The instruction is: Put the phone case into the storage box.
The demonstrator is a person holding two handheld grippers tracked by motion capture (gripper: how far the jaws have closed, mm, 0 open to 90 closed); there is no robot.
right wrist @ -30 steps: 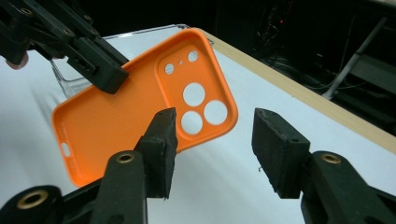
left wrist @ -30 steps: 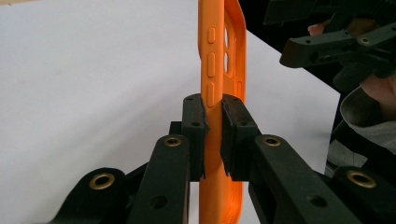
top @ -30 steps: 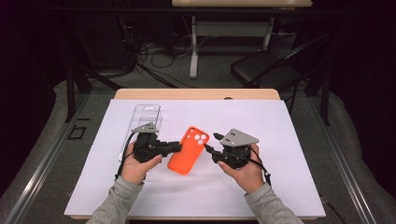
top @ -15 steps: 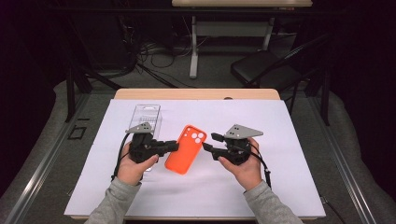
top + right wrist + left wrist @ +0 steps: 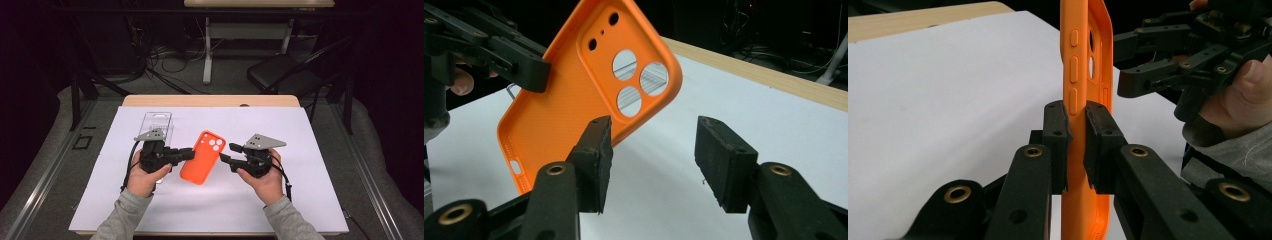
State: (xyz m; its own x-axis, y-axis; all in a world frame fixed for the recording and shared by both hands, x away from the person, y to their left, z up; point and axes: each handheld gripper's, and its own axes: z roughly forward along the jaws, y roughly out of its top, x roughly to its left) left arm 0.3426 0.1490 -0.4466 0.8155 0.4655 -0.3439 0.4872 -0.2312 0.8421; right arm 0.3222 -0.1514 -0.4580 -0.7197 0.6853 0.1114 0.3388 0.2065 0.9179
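Note:
An orange phone case (image 5: 202,157) with three round camera holes is held up off the white sheet, tilted. My left gripper (image 5: 187,152) is shut on its long left edge. In the left gripper view both pads pinch the case (image 5: 1083,60) just below its side buttons, with the left gripper (image 5: 1075,115) seen from behind. My right gripper (image 5: 229,153) stands open a little to the right of the case, not touching it. In the right gripper view the case (image 5: 574,100) hangs beyond the right gripper (image 5: 651,145), whose jaws have nothing between them.
A clear plastic package (image 5: 157,122) lies on the white sheet (image 5: 300,190) behind my left hand. The sheet covers a wooden table (image 5: 210,101). A dark chair (image 5: 280,75) and cables are on the floor beyond the far edge.

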